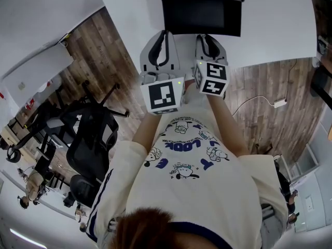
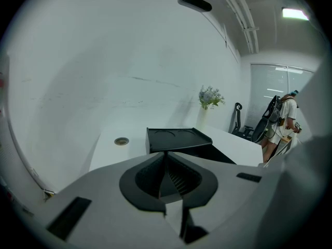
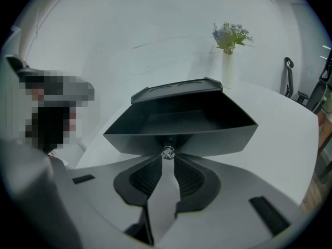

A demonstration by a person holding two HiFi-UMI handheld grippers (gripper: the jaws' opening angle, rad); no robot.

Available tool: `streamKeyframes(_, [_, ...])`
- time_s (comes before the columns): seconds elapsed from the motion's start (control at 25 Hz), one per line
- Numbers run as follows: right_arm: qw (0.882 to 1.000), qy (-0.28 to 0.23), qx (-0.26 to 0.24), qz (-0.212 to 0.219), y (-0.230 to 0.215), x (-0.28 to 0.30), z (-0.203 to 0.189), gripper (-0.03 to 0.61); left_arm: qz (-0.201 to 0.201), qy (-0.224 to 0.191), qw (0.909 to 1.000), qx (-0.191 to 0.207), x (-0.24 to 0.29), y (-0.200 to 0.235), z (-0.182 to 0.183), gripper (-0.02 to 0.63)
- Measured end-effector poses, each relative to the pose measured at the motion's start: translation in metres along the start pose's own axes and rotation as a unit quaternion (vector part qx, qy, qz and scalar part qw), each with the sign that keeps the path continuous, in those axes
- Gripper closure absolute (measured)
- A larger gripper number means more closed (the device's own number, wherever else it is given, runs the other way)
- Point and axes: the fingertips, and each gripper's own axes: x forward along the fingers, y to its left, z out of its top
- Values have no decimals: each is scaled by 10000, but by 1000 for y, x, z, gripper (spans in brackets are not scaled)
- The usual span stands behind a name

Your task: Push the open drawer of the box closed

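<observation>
while the left gripper (image 2: 166, 154) holds its fingers together, the right gripper (image 3: 167, 157) pinches the knob (image 3: 167, 152) of the open drawer (image 3: 218, 138).

- Left gripper (image 2: 166, 153): smooth grey shell with black rectangular slots, and a dark hollow around the two jaws.
- Right gripper (image 3: 167, 154): the same grey shell, with black ribbed pads (image 3: 147, 178) lining the jaws.
- Left cube (image 1: 163, 96): white faces, each with a black square marker.
- Right cube (image 1: 211, 78): the same white faces, with a different black pattern.
- T-shirt (image 1: 197, 191): cream, short-sleeved, printed with blue letters and small cartoon figures.
- Left sleeve (image 1: 101, 211): dark stripes run down its edge.
</observation>
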Motion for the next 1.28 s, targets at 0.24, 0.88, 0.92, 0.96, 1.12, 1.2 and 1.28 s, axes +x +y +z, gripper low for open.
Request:
streamKeyframes(0.24, [10000, -1, 32, 47, 1, 3, 6, 491, -25, -24, 10000, -1, 7, -1, 5, 584])
streamKeyframes(0.88, [9999, -76, -50, 69, -3, 25, 35, 492, 55, -95, 9999, -59, 17, 9, 17, 584])
streamKeyframes(0.92, [9999, -85, -54, 73, -3, 27, 37, 492, 61, -105, 9999, -55, 18, 9, 18, 584])
streamKeyframes(0.96, [9999, -92, -59, 78, -4, 29, 39, 492, 69, -114, 9999, -47, 18, 10, 18, 584])
streamKeyframes(1.12, [9999, -102, -77, 77, -6, 34, 45, 492, 115, -77, 9999, -62, 20, 11, 18, 584])
streamKeyframes(1.2, [9999, -113, -90, 71, -8, 37, 48, 492, 134, -63, 9998, -102, 20, 11, 18, 584])
streamKeyframes(1.28, [9998, -129, -95, 72, -9, 41, 52, 491, 153, -63, 9998, -123, 21, 12, 17, 584])
